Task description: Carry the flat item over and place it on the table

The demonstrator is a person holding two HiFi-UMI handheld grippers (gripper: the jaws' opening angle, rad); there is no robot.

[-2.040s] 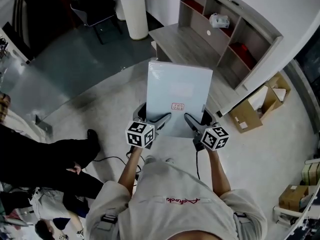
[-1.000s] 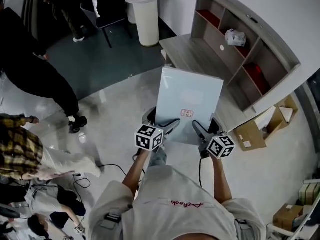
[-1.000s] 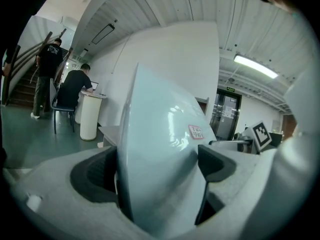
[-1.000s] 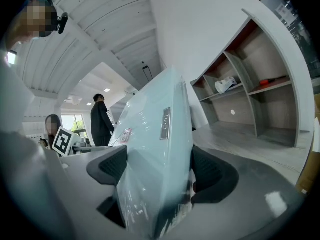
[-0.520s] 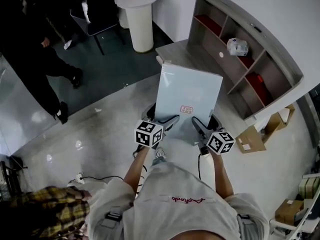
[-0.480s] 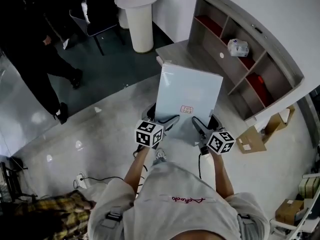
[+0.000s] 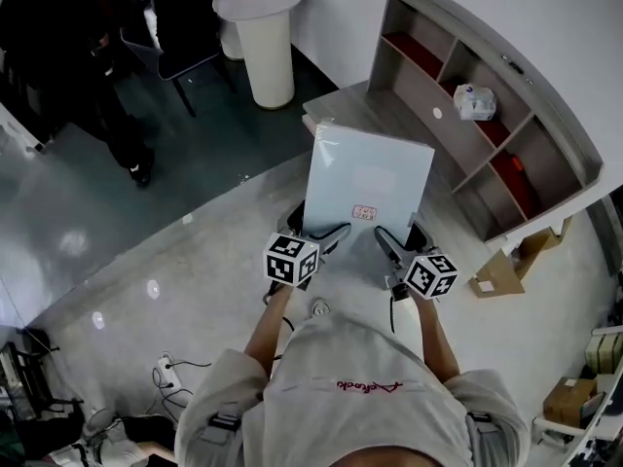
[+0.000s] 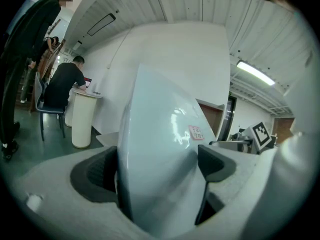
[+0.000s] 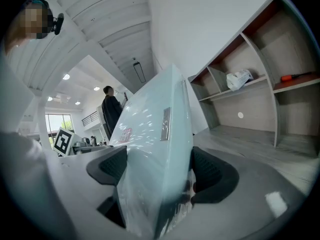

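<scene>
One grey table lies ahead of the pale flat item.
The item is held off the floor, its far edge near the table's near corner. The left tool and right tool each clamp its near edge; matched, level hands should land it flat.

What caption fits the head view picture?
Left gripper and right gripper grip a flat pale box near the wooden table.
</scene>
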